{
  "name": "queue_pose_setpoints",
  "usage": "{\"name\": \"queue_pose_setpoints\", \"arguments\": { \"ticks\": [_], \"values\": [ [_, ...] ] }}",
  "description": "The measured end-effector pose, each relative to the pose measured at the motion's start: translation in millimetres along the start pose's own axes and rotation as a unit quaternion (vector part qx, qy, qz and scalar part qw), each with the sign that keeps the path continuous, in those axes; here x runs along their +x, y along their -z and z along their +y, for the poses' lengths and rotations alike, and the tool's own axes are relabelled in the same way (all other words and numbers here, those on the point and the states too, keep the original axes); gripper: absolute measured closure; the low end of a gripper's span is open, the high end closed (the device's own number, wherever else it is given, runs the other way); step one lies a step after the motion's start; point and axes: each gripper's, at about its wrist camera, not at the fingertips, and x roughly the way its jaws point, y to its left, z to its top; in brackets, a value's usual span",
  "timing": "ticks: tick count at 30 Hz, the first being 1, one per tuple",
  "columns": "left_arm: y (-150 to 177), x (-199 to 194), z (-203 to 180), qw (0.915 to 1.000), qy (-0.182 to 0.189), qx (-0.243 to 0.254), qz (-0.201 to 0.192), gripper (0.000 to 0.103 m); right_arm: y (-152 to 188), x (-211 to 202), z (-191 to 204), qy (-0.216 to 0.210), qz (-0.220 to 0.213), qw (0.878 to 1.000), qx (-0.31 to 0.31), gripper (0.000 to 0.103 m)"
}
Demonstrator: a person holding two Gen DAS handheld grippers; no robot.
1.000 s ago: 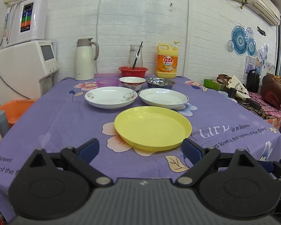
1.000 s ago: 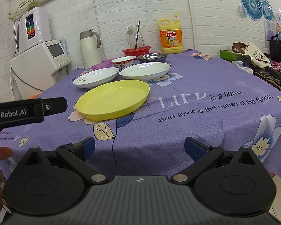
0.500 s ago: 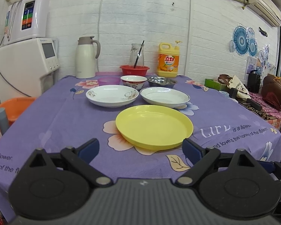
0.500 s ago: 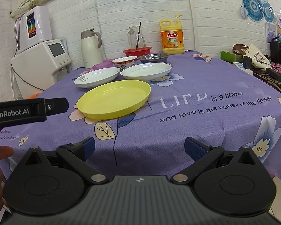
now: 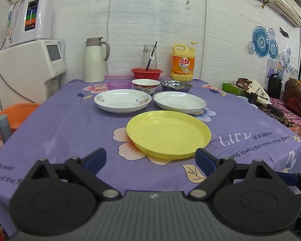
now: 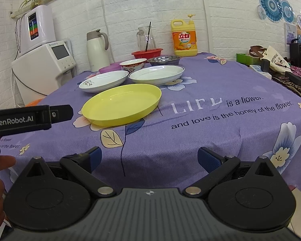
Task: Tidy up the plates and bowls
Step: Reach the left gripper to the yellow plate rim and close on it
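Nothing changed over the last second: both claws parked at the near table edge, dishes untouched. Left gripper [image 5: 150,157] released, jaws spread wide, nothing between them; right gripper [image 6: 149,156] likewise wide apart and empty. Yellow plate [image 5: 168,133] nearest, on the purple tablecloth [image 5: 60,128]. Behind it two white plates [image 5: 122,101] [image 5: 179,102] side by side, then a purple bowl [image 5: 119,84], patterned bowl [image 5: 146,85] and metal bowl [image 5: 176,85] in a row. Sorting apparently not yet begun; probably the yellow plate first.
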Motion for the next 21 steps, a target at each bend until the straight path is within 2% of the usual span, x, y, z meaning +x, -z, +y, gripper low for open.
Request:
{"name": "queue_pose_setpoints", "arguments": {
  "ticks": [8,12,16,21],
  "values": [
    [-10,17,6,0.9997,-0.003,-0.007,0.022,0.012,0,2,-4,0.006,0.006,1.000,0.001,0.000],
    [-23,35,9,0.9995,-0.007,-0.008,0.030,0.012,-6,2,-10,-0.012,-0.009,1.000,0.007,0.000],
    [-37,50,20,0.9991,0.000,-0.025,0.033,0.012,-22,13,-15,-0.013,-0.008,1.000,0.006,0.000],
    [-51,75,47,0.9968,0.017,-0.066,0.043,0.012,-54,53,-16,-0.013,0.018,1.000,-0.008,0.000]
  ]
}}
